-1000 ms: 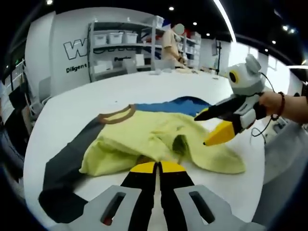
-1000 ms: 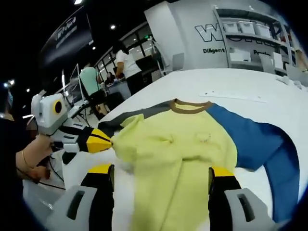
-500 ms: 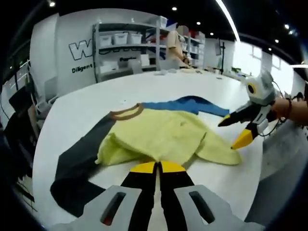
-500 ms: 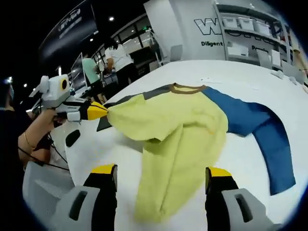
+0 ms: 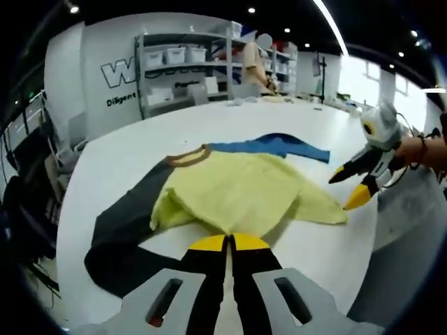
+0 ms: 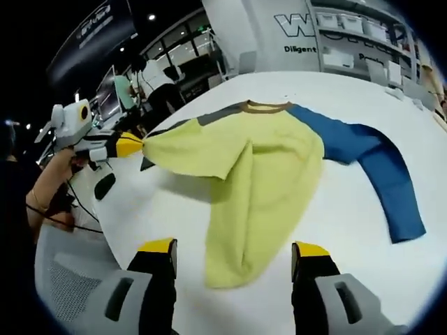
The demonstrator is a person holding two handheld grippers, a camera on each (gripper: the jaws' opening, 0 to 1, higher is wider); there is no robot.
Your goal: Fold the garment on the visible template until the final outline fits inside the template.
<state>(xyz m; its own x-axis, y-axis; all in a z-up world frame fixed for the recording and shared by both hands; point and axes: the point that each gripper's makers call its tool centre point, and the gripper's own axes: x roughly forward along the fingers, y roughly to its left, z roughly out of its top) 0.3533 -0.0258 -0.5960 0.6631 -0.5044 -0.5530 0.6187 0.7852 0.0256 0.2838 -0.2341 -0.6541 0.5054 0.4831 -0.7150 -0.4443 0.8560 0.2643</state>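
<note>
A garment with a yellow body [image 5: 237, 188] [image 6: 272, 160], brown collar [image 5: 187, 157] [image 6: 265, 107], dark grey sleeve [image 5: 119, 230] and blue sleeve [image 5: 279, 146] [image 6: 377, 167] lies on a white table [image 5: 126, 153] [image 6: 335, 230]. My left gripper [image 5: 229, 242] is shut on the yellow hem. In the right gripper view the left gripper [image 6: 136, 145] holds a corner of the hem pulled out sideways. My right gripper [image 6: 234, 248] is open, its jaws wide apart just short of the folded yellow edge. In the left gripper view the right gripper [image 5: 346, 188] hovers open beside the garment's right corner.
Shelves with white bins [image 5: 174, 63] and a person [image 5: 258, 59] stand behind the table. Other people [image 6: 150, 80] stand by desks at the far left. A hand [image 6: 49, 188] holds the left gripper. The table's rounded edge runs close to both grippers.
The right gripper has drawn back off the garment to its side, still open. The left gripper, still shut on the hem, has pulled it outward, spreading the yellow body flatter.
</note>
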